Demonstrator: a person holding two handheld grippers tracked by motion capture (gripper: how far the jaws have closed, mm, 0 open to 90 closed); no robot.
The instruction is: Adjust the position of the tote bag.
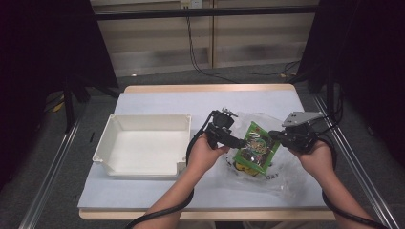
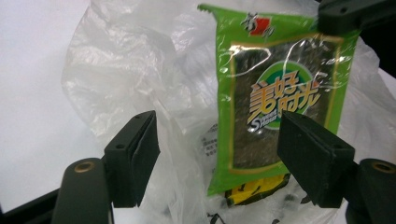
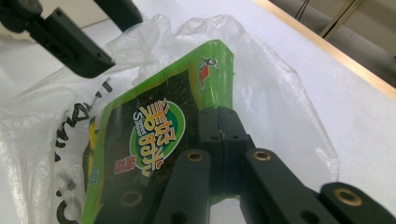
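Tray (image 1: 143, 148) comes first on our left, white and open-topped, resting on the pale worktop (image 1: 157, 102) and well apart from the left tool (image 1: 232, 141). We see that tool held in the person's left hand (image 1: 203, 153), its jaws spread wide. In the left gripper view they stand on either side of the clear plastic bag (image 2: 130, 74) without touching it, and the green snack packet (image 2: 280, 98) sits ahead of them, nearer the right-hand jaw.

The packet (image 1: 257, 148) lies between the two tools, half inside the crumpled bag (image 1: 286, 171) on the worktop, its printed face up and a yellow band at its lower end.

To our right, the right tool (image 1: 272, 135), held in the person's right hand (image 1: 317, 160), has its jaws pressed together on the packet's (image 3: 140, 140) upper edge. In the right gripper view the left tool's open jaw hangs beyond the packet, just above the bag (image 3: 280, 93).
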